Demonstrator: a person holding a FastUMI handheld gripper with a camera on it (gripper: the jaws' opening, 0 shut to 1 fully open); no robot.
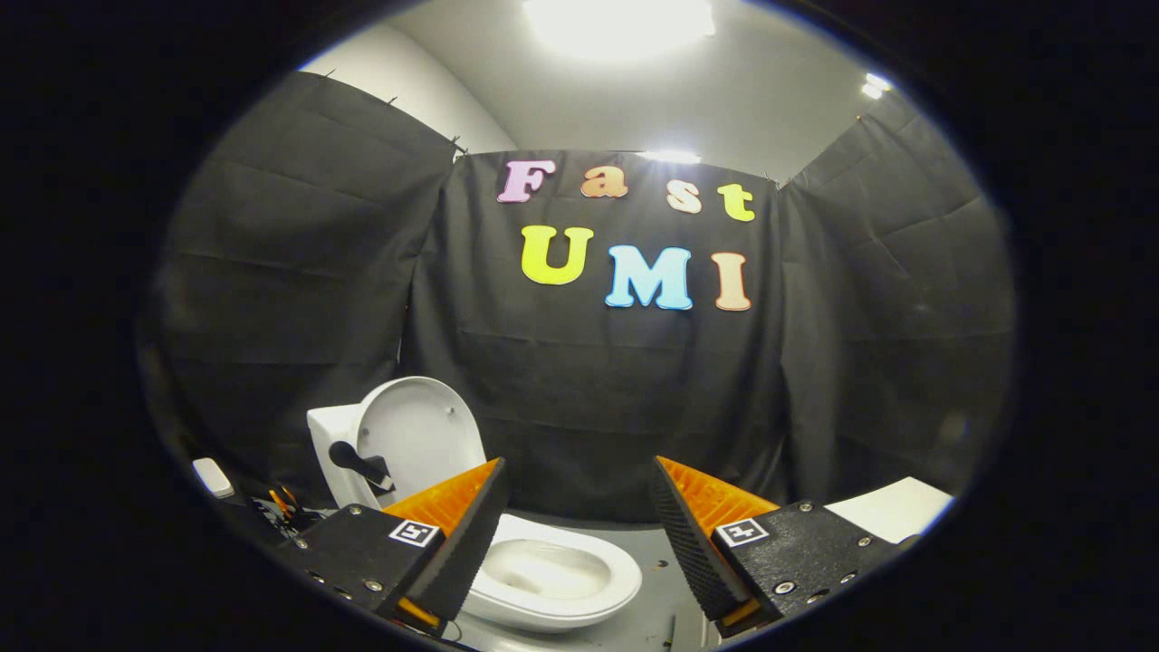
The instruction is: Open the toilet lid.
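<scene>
White oval plastic toilet lid [418, 433] stands raised against the tank, behind the white ceramic bowl [554, 572]. Claw [578, 521] released, fingers spread, holding nothing, above the bowl. Risk: lid near vertical; a knock could drop it shut

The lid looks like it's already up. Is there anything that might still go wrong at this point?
Two things, perhaps. The toilet lid stands raised against the tank, but whether it leans back far enough to stay cannot be told; it might drop onto the open bowl. The gripper is open and holds nothing, its fingers spread above the bowl, one finger close before the lid, so a careless move could knock it.
</scene>
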